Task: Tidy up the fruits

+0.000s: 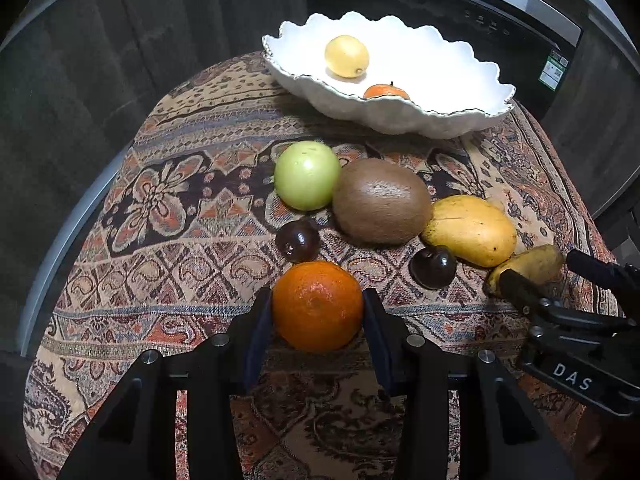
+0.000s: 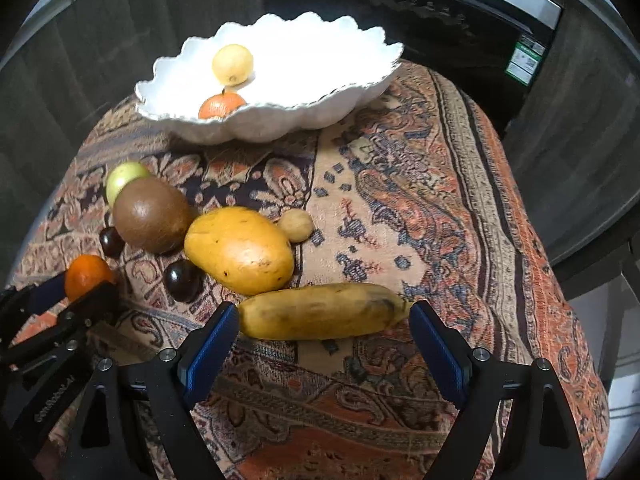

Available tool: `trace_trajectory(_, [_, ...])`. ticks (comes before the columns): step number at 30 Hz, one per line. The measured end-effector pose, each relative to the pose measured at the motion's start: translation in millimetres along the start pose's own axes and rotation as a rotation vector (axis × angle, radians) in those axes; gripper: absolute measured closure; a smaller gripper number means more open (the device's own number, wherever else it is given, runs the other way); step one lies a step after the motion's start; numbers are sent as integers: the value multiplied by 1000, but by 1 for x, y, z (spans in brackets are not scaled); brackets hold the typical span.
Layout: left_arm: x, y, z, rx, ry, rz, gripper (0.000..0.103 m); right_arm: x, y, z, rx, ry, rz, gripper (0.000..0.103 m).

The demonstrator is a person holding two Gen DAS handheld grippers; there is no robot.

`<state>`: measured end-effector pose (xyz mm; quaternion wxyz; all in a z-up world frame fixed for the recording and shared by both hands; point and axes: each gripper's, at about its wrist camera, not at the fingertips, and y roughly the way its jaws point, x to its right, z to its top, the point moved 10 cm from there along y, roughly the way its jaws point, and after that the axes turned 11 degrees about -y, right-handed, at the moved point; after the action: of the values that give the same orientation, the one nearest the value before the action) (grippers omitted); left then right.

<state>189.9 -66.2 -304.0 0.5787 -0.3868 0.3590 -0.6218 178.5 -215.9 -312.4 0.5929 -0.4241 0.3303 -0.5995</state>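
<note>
My left gripper (image 1: 317, 293) is shut on a large orange (image 1: 318, 312) that rests on the patterned cloth; both pads press its sides. The right wrist view shows this orange (image 2: 85, 274) at far left. A yellow banana (image 2: 324, 314) lies crosswise between the fingers of my right gripper (image 2: 324, 307), which stands open, its blue pads at the banana's two ends. Behind sit a mango (image 2: 240, 254), a brown kiwi (image 1: 382, 201), a green apple (image 1: 307, 175) and two dark plums (image 1: 298, 240) (image 1: 434, 267). The white scalloped bowl (image 1: 400, 120) at the back holds a lemon (image 1: 346, 56) and a small orange (image 1: 386, 91).
A small beige round fruit (image 2: 295, 224) sits behind the mango. The cloth-covered table (image 2: 460, 220) is round, with its edge curving down on both sides. A dark appliance (image 1: 440, 4) stands behind the bowl. Bare cloth lies to the right of the fruit.
</note>
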Motion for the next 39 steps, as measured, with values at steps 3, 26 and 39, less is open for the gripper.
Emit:
trace_trajectory(3, [0, 1, 1, -1, -2, -1, 60, 1, 3, -1, 0, -1, 0, 9])
trace_trajectory(26, [0, 8, 0, -13, -5, -1, 59, 4, 27, -4, -13, -12, 24, 10])
trace_trajectory(39, [0, 4, 0, -8, -5, -4, 59, -4, 16, -7, -5, -29, 37, 33])
